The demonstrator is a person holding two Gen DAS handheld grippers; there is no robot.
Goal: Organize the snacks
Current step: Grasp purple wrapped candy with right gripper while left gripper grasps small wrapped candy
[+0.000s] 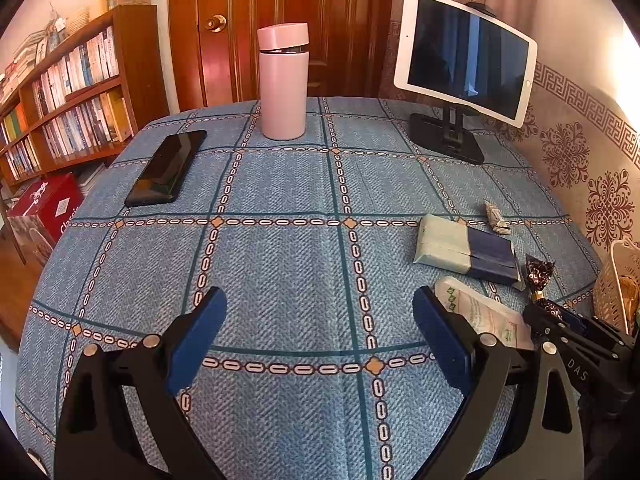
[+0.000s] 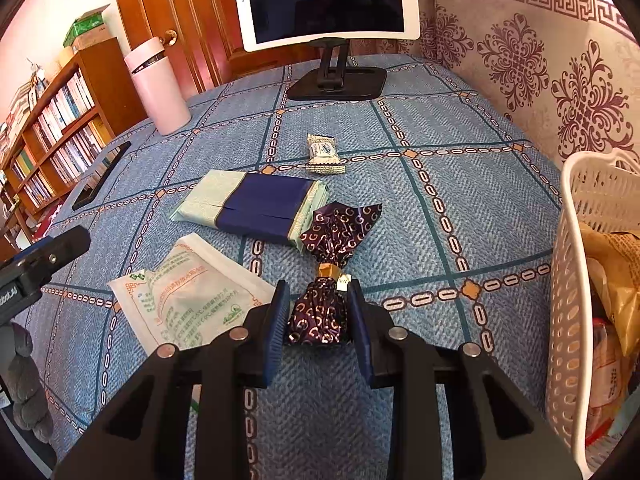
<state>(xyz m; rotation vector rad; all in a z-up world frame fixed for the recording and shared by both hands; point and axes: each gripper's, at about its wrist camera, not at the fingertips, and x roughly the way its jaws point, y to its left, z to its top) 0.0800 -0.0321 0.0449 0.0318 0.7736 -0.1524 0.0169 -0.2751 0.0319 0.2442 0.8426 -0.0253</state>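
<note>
Your white basket (image 2: 576,216) at the table's right edge already holds several packets. The blue-banded pack (image 2: 260,210), white sachet (image 2: 188,292) and small candy (image 2: 324,154) wait on the table (image 2: 440,208). Your right gripper (image 2: 318,312) clamps the purple foil sweet (image 2: 320,316); the left gripper (image 1: 320,320) gapes wide, empty.

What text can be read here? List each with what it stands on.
"DAS": right tongs, on the body.
Repeated "G": purple foil candy wrapper.
Green print on white sachet: too small to read.
Small white candy label: blurred.
Book spines: unreadable.
</note>
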